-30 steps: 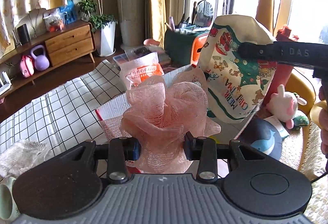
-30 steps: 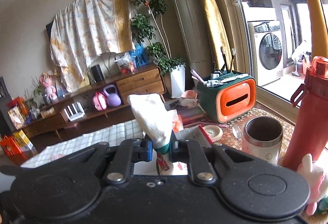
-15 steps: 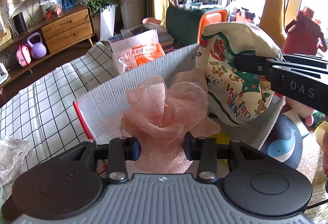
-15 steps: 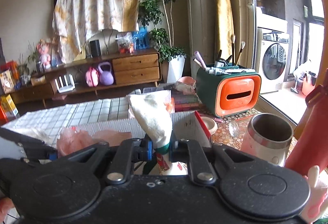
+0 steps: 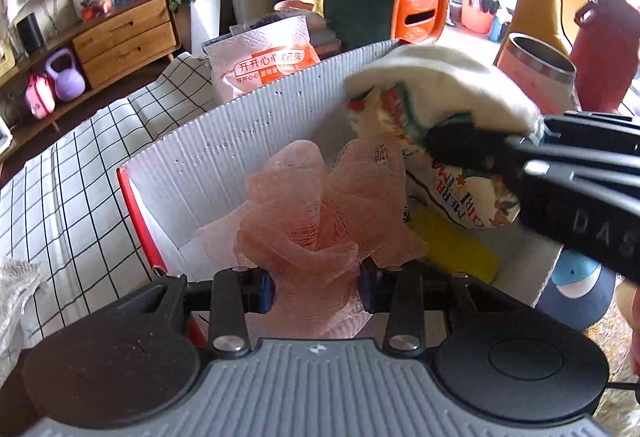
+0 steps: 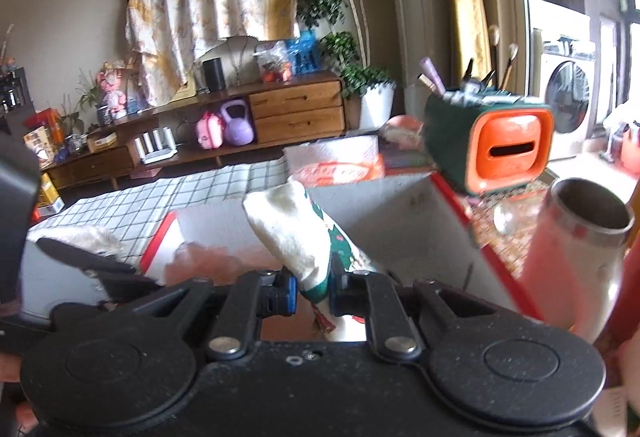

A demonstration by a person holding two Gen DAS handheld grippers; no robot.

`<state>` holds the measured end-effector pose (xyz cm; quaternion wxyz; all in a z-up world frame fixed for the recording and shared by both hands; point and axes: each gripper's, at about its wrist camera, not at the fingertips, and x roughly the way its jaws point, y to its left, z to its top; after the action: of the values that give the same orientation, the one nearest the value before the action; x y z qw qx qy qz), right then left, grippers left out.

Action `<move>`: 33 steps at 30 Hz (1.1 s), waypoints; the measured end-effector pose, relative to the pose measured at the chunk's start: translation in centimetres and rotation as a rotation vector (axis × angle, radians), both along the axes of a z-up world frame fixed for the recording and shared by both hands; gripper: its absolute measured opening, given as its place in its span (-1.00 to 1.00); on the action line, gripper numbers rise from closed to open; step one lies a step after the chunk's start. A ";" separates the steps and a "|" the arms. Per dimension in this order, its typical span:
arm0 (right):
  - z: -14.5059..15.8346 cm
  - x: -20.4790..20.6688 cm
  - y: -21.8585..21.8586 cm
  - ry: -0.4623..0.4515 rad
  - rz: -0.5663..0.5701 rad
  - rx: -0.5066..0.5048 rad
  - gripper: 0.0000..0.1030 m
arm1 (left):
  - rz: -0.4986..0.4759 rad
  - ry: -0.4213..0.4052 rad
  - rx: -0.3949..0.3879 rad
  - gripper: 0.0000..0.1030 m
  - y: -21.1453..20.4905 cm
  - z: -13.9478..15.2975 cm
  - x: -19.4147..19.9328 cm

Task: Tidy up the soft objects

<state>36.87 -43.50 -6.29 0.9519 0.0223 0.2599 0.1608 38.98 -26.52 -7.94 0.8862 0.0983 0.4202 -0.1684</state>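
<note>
My left gripper (image 5: 316, 287) is shut on a pink mesh bath pouf (image 5: 320, 205) and holds it over the open white cardboard box (image 5: 256, 125) with red edges. My right gripper (image 6: 314, 295) is shut on a white Christmas-print cloth (image 6: 296, 233), also over the box (image 6: 392, 213). In the left wrist view the cloth (image 5: 440, 117) hangs at the right, pinched by the black right gripper (image 5: 472, 153). The pouf shows in the right wrist view (image 6: 208, 261) low at the left. A yellow item (image 5: 456, 249) lies inside the box.
A tissue pack (image 5: 268, 61) lies behind the box. A green and orange organizer (image 5: 384, 9), a steel-rimmed pink cup (image 5: 536, 69) and a red bottle (image 5: 604, 49) stand at the right. A blue whale toy (image 5: 576, 293) sits near the box. A checked cloth (image 5: 72, 165) covers the left.
Both grippers have moved down and forward over the box, each still holding its item. The box interior now fills more of both views.
</note>
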 end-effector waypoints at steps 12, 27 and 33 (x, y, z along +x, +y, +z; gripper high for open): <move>-0.4 -0.2 0.3 0.071 0.016 0.067 -0.40 | -0.021 -0.021 0.042 0.38 -0.8 0.2 -0.6; 1.7 -2.9 1.4 0.065 0.035 0.072 0.20 | -0.029 -0.029 -0.018 0.42 1.7 3.0 -3.6; 3.4 -4.7 2.2 0.038 0.049 0.056 0.26 | -0.019 -0.055 -0.053 0.42 3.5 4.8 -5.8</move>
<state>32.15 -41.29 -2.90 0.9415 0.0458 0.2739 0.1908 33.21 -23.04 -3.11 0.8981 0.0834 0.3901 -0.1851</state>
